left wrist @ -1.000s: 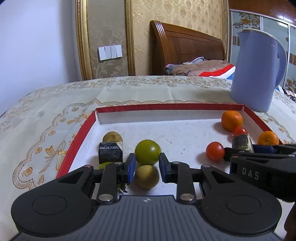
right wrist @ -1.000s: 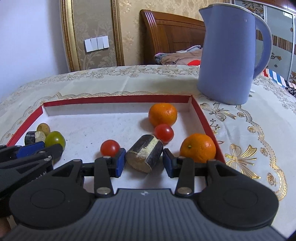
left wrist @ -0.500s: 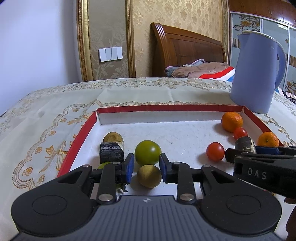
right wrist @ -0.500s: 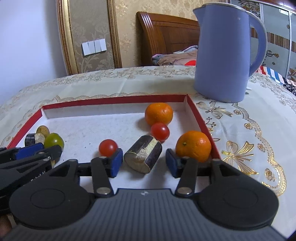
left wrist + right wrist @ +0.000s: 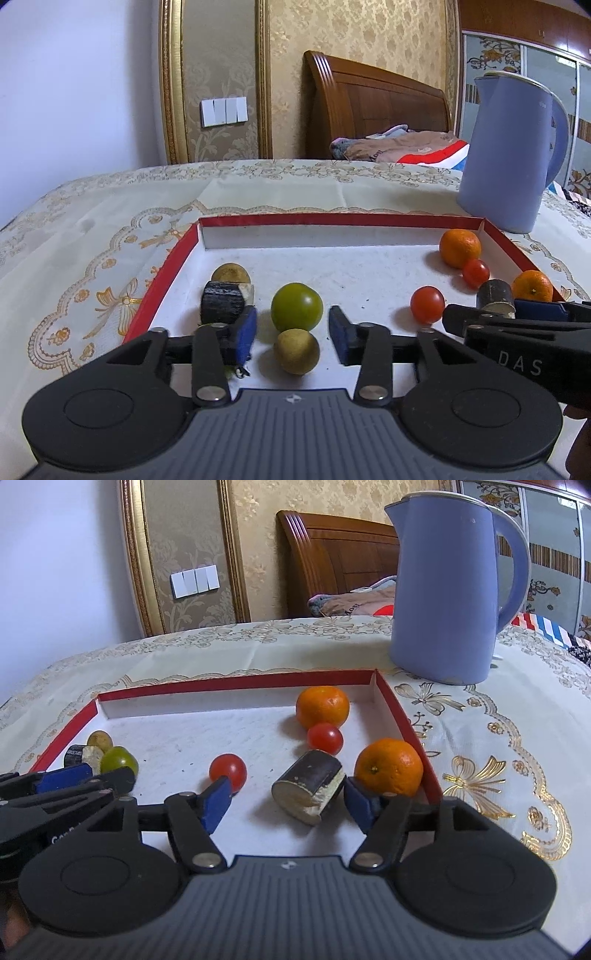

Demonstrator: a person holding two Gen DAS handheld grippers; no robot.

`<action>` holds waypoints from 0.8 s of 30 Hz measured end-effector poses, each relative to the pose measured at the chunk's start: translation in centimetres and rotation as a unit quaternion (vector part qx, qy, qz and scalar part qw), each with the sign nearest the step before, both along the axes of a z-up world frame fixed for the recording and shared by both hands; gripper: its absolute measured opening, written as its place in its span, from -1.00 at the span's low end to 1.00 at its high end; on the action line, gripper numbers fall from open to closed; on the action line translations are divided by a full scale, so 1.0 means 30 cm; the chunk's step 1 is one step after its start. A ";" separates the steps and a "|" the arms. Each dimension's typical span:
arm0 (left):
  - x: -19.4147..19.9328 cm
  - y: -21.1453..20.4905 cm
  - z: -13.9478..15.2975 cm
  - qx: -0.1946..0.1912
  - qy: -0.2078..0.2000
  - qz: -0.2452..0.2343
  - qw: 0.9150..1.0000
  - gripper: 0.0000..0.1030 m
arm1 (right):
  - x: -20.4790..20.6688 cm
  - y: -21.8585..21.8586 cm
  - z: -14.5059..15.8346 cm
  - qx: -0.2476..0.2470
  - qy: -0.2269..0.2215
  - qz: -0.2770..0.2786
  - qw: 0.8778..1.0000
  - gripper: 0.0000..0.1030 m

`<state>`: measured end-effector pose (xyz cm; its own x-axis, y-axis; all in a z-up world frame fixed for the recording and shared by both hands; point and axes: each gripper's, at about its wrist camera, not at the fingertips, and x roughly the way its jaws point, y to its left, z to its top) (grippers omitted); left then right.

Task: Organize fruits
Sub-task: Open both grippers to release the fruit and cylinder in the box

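**Both grippers released over the fruit tray**

Left wrist view: The left gripper (image 5: 291,328) is seen with its jaws parted, having just been opening. A small tan round fruit (image 5: 296,351) lies on the tray floor between the blue pads (image 5: 245,332), clear of both. A green round fruit (image 5: 296,307) rests just behind it, touching or nearly touching. A dark cut cylinder (image 5: 222,302) lies to the left, with a second tan fruit (image 5: 231,273) directly behind it. The red-rimmed tray (image 5: 332,219) is set on a patterned tablecloth (image 5: 92,258). On the right side of the tray, a far orange (image 5: 460,248), a far cherry tomato (image 5: 475,272), a near cherry tomato (image 5: 427,304) and a near orange (image 5: 532,285) are visible. The right gripper (image 5: 517,314) enters from the right edge.

Right wrist view: The right gripper (image 5: 288,801) is shown spread wide, its jaws having just been opening. A dark-skinned cut piece (image 5: 309,790) lies on its side between the pads, untouched on the left; contact with the right pad cannot be determined. The near orange (image 5: 388,767) sits against the tray's right wall (image 5: 402,723). The near cherry tomato (image 5: 228,771) is located just behind the left pad. The far cherry tomato (image 5: 325,738) touches the far orange (image 5: 322,706). A blue kettle (image 5: 443,590) stands on the cloth beyond the tray corner
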<state>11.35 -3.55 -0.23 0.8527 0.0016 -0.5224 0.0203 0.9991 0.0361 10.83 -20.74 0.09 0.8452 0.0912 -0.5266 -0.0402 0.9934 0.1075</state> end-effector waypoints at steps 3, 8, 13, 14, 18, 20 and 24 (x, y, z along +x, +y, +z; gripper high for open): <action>-0.017 0.002 0.009 0.000 -0.009 0.000 1.000 0.06 | -0.020 0.003 0.009 -0.004 -0.016 0.005 1.000 0.41; -0.040 0.034 0.024 -0.029 -0.013 0.006 0.999 0.06 | -0.057 0.005 0.023 -0.024 -0.047 -0.009 0.999 0.58; -0.053 0.033 0.027 -0.024 -0.016 0.006 1.000 0.07 | -0.060 -0.002 0.024 -0.022 -0.046 -0.011 0.999 0.58; -0.057 0.034 0.027 -0.024 -0.017 0.007 1.000 0.07 | -0.064 -0.005 0.025 -0.021 -0.048 -0.013 0.999 0.58; -0.088 0.040 0.029 -0.019 -0.022 0.008 1.000 0.07 | -0.094 -0.024 0.026 -0.014 -0.054 -0.025 0.998 0.58; -0.103 0.042 0.031 -0.019 -0.020 0.006 1.000 0.07 | -0.109 -0.033 0.026 -0.006 -0.053 -0.025 0.998 0.58; -0.128 0.053 0.033 -0.027 -0.014 0.003 1.000 0.07 | -0.150 -0.053 0.025 0.007 -0.056 -0.027 0.998 0.65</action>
<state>7.52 -1.95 0.75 0.8669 -0.0201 -0.4981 0.0134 0.9998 -0.0171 6.32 -22.34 0.83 0.9023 0.0504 -0.4281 0.0008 0.9929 0.1186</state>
